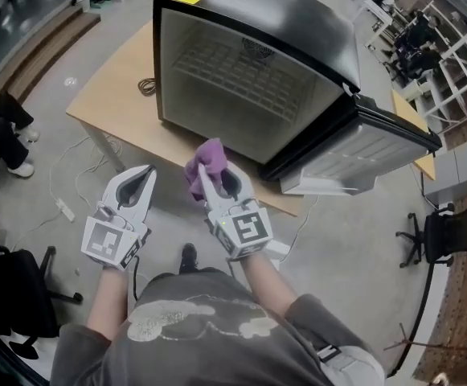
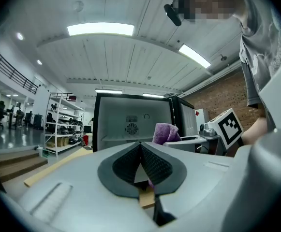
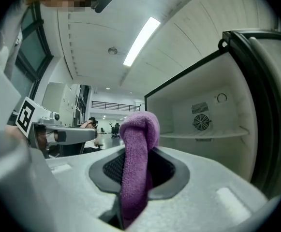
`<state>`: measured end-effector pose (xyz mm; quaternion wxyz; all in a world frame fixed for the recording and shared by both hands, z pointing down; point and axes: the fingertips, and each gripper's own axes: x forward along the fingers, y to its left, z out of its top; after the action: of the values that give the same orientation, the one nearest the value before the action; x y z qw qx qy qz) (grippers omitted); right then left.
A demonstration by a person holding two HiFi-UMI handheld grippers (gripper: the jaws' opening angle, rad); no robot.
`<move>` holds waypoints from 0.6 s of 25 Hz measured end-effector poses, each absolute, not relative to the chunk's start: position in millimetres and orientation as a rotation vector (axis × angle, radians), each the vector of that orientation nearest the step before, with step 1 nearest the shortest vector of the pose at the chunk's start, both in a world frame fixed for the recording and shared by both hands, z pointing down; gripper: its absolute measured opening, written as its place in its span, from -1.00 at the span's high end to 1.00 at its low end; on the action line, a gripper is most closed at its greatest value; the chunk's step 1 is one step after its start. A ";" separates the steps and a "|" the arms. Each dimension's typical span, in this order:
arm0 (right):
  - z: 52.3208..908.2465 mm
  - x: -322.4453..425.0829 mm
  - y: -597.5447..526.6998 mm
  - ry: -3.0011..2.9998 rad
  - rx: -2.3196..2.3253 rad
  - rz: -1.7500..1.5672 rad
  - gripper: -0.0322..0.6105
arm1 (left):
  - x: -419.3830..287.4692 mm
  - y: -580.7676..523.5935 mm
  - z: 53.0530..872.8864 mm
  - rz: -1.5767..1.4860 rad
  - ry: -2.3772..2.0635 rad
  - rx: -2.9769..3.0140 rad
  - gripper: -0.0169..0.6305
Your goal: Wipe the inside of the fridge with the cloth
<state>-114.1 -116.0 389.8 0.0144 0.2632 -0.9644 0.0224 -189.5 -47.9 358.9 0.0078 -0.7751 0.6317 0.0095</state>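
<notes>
Fridge [image 1: 249,79] is waiting open ahead, apparently unwiped; right gripper [image 1: 221,182] is pinching purple cloth [image 1: 206,161], left gripper [image 1: 145,179] is idling pressed together.

Bright, even light from ceiling strips [image 2: 100,29], fisheye warp at the edges, dark vignetted corners

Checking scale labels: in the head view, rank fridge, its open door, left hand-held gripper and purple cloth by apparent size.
1. fridge
2. door
3. left hand-held gripper, nearer the camera
4. cloth
</notes>
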 end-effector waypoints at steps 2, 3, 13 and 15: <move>384.4 -115.0 -129.2 -3.004 0.850 0.073 0.66 | -192.6 -64.3 357.3 0.013 1.951 -2.430 0.89; 383.2 -116.1 -134.0 -3.014 0.852 0.065 0.66 | -194.1 -71.6 355.4 0.005 1.938 -2.431 0.89; 371.8 -134.1 -178.4 -3.001 0.945 0.004 0.66 | -215.5 -135.1 337.7 0.018 1.858 -2.476 0.89; 368.9 -142.3 -191.9 -2.990 0.985 0.005 0.66 | -222.4 -149.5 333.0 0.032 1.841 -2.487 0.89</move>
<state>-142.3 -191.9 368.9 -0.0031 0.3128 -0.9498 0.0017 -222.4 -149.5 333.0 0.0234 -0.8035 0.5948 0.0102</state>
